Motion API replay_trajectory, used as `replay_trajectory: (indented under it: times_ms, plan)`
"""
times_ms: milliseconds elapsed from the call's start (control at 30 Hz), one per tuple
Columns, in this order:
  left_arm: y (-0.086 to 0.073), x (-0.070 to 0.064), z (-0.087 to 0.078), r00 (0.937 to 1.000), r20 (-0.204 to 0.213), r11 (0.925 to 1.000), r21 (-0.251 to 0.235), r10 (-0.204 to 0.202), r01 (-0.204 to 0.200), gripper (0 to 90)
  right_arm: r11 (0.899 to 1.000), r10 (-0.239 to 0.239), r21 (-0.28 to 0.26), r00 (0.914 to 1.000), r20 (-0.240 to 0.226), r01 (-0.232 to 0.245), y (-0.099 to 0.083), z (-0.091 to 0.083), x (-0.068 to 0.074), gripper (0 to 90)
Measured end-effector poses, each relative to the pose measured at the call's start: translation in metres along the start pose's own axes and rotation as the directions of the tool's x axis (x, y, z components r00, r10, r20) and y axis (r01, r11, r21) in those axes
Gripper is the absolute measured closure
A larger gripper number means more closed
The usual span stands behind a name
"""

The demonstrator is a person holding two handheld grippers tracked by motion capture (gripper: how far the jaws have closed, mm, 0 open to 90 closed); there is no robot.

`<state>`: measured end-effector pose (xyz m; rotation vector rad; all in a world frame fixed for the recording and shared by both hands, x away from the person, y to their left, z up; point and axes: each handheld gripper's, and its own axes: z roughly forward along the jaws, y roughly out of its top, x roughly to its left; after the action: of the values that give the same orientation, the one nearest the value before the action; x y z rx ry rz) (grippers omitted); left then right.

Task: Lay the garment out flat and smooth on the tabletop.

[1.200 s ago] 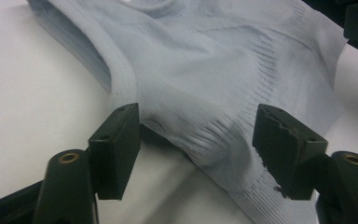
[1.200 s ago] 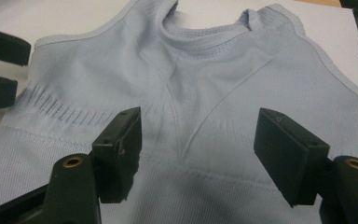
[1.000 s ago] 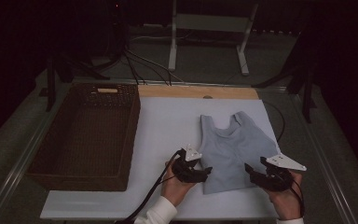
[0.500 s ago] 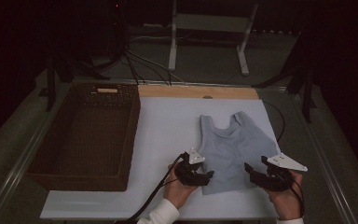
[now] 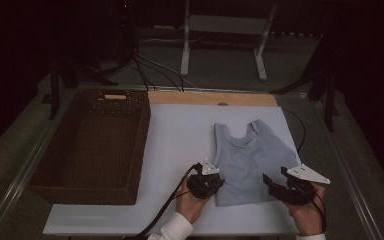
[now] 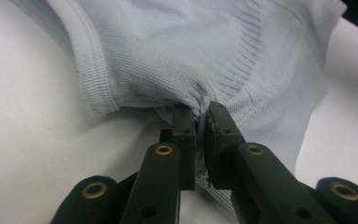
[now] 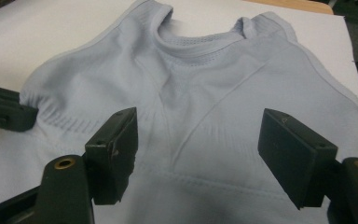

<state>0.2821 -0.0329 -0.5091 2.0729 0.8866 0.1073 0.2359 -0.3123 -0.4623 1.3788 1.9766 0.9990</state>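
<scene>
Left gripper (image 6: 199, 122): I have its jaws drawn nearly together on a bunched fold of the light blue tank top (image 6: 205, 51), pinching the ribbed edge at the garment's lower left corner, the corner nearest the basket. In the high view this gripper (image 5: 215, 184) sits at that same corner.

Right gripper (image 7: 198, 154): I hold its jaws wide apart, with nothing between them, poised at the hem on the tank top's (image 7: 200, 93) right side. In the high view it (image 5: 276, 181) stands just beside the lower right corner of the garment, and I cannot tell whether it touches the cloth.

Tank top (image 5: 250, 160): lies flat and spread on the white table cover (image 5: 180, 135), straps pointing away from me, to the right of the wicker basket (image 5: 92, 145) and well apart from it. The basket looks empty.

Progress, as I judge it: the work appears to be at its opening stage. One corner of the hem is gripped; the opposite corner is not yet taken. The garment has not been lifted, folded or moved toward the basket. What is left, by my reading, is to close the right gripper on the hem, then fold or carry the tank top, perhaps into the basket to its left.
</scene>
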Motion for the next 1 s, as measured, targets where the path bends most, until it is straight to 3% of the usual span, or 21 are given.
replay_trajectory:
  times_ms: [1000]
  plan:
    - [-0.006, 0.03, -0.034, 0.9962, -0.073, 0.9986, -0.027, -0.047, 0.045, 85.7, 0.998, 0.044, -0.04, 0.9981, 0.043, -0.042, 0.002, -0.004, -0.006, 22.2]
